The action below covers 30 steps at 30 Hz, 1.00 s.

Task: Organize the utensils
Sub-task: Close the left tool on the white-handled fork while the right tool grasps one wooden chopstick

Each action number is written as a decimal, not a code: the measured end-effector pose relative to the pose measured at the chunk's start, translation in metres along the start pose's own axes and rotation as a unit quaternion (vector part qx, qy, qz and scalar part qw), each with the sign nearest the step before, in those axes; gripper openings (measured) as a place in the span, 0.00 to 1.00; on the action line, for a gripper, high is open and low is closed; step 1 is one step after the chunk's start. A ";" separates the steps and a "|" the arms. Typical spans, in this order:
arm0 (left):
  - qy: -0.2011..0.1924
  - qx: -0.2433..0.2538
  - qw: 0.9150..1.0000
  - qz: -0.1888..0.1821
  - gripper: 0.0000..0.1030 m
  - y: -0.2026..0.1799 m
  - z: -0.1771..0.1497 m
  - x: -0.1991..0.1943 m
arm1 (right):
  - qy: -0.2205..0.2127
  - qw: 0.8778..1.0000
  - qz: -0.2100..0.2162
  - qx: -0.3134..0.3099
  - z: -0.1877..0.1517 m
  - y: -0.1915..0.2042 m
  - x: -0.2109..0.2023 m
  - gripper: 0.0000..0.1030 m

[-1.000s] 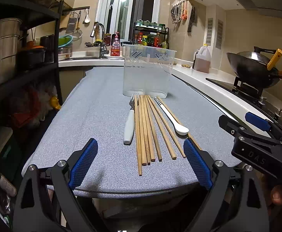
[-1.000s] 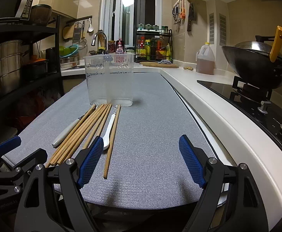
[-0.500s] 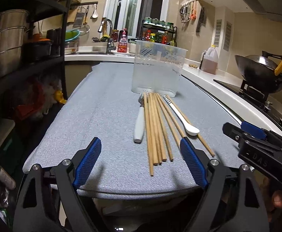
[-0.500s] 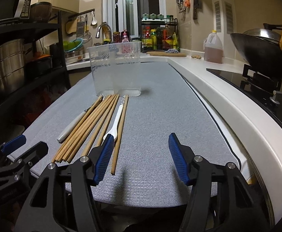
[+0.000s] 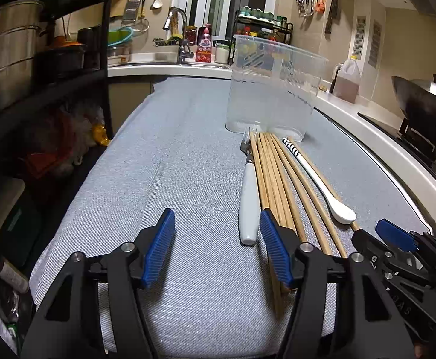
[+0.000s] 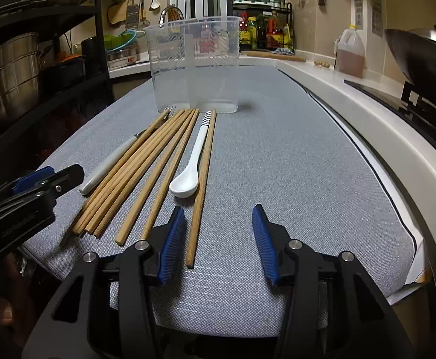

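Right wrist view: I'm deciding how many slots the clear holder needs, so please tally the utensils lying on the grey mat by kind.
Wooden chopsticks: 8, as best the tight bundle shows
White spoon: 1
White-handled fork: 1
Total: 10

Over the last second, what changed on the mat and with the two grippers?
Both grippers advanced toward the utensils and narrowed their jaws: left gripper near the fork, right gripper beside the rightmost chopstick. Nothing was gripped. Spoon and clear container stayed put.
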<state>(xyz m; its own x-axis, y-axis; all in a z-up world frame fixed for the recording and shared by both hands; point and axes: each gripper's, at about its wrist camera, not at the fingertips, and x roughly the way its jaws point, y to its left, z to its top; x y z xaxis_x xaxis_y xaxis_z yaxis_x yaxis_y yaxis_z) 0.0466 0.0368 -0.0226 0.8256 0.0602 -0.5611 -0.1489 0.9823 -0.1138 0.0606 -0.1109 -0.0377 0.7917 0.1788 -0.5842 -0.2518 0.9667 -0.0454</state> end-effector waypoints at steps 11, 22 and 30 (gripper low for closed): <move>0.012 0.015 1.000 -0.024 0.31 -0.007 -0.002 0.009 | -0.002 1.000 -0.006 0.010 -0.002 -0.009 -0.004 0.05; 0.010 0.022 1.000 -0.016 0.16 0.013 -0.015 -0.013 | -0.003 0.999 -0.044 0.029 -0.003 -0.024 -0.006 0.07; -0.008 0.025 1.000 0.000 0.32 0.011 -0.008 -0.008 | -0.004 0.999 -0.039 0.030 -0.002 -0.028 -0.004 0.15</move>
<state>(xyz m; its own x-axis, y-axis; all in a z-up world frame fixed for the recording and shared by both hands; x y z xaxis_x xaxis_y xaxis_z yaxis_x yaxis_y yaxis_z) 0.0340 0.0461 -0.0258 0.8339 0.0625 -0.5483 -0.1220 0.9899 -0.0727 0.0635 -0.1390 -0.0356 0.8122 0.1037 -0.5741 -0.1556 0.9869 -0.0418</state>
